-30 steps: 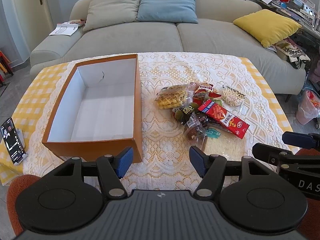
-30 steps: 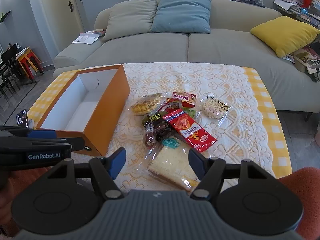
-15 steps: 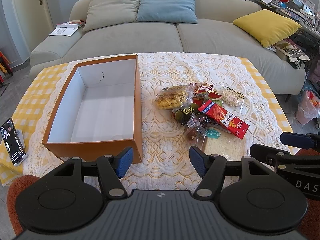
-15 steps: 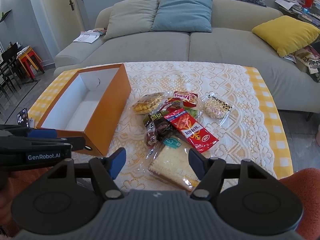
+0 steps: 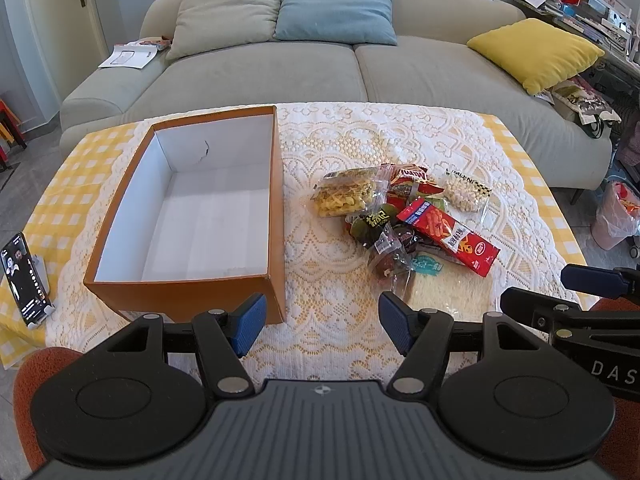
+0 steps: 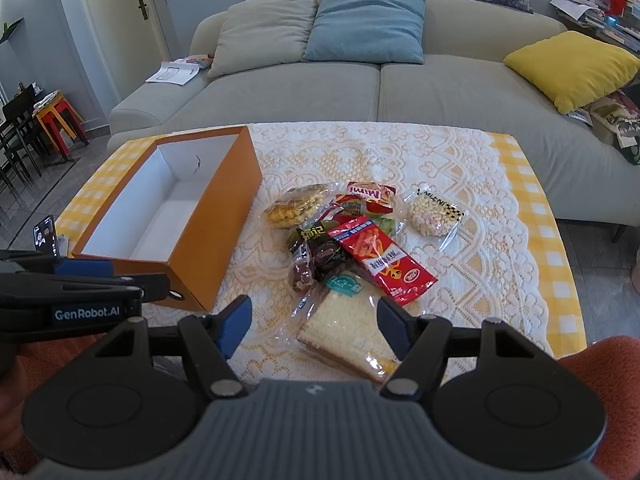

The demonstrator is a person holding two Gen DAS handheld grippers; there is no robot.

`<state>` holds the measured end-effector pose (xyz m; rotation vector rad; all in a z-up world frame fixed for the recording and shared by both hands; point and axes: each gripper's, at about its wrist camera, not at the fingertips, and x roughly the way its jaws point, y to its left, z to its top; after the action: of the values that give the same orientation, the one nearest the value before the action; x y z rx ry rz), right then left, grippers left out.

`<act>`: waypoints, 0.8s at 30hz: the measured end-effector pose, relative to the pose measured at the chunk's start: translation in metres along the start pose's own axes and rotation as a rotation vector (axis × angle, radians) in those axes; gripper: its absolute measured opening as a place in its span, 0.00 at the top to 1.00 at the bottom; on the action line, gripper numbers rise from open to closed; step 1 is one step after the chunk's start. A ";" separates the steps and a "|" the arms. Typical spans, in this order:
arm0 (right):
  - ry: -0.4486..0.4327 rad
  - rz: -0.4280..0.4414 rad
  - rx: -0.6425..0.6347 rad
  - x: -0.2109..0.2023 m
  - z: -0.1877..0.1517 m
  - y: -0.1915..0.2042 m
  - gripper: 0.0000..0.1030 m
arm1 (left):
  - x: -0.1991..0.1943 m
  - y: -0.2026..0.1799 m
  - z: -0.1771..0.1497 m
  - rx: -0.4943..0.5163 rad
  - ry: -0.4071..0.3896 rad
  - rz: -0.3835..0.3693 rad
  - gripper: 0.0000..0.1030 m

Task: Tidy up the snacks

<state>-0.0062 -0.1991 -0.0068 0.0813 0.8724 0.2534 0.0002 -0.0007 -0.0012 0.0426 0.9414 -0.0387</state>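
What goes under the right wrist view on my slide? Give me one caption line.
Open right gripper above wrapped sandwich, snack packets piled beside empty orange cardboard box.

Orange boxes: one (image 5: pixel 276 216) (image 6: pixel 208 236)
Snack packets in the pile: about eight — overlaps make an exact count unsure
Red packets: two — a long one (image 6: pixel 380 260) and a crumpled one (image 6: pixel 370 196)
Wrapped sandwiches: one (image 6: pixel 352 328)
Bags of pale puffs: one (image 6: pixel 434 214)
Phones on stands: one (image 5: pixel 24 280)
Sofa cushions: three — beige (image 5: pixel 228 8), blue (image 5: pixel 336 6), yellow (image 5: pixel 536 50)
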 end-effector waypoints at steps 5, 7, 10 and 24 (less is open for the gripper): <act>0.001 -0.002 -0.003 0.000 -0.001 0.000 0.34 | 0.000 0.000 0.000 0.000 0.001 0.000 0.26; 0.001 -0.002 -0.004 0.000 -0.001 -0.001 0.34 | 0.000 0.000 0.000 0.000 0.000 0.000 0.26; 0.001 -0.003 -0.003 0.000 -0.001 0.000 0.34 | 0.000 0.000 0.000 0.000 -0.001 0.000 0.26; 0.004 -0.003 -0.005 0.001 -0.002 0.000 0.34 | 0.000 0.001 0.001 0.000 0.001 -0.001 0.26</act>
<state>-0.0074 -0.1993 -0.0088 0.0752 0.8757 0.2531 0.0007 -0.0002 -0.0005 0.0425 0.9425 -0.0392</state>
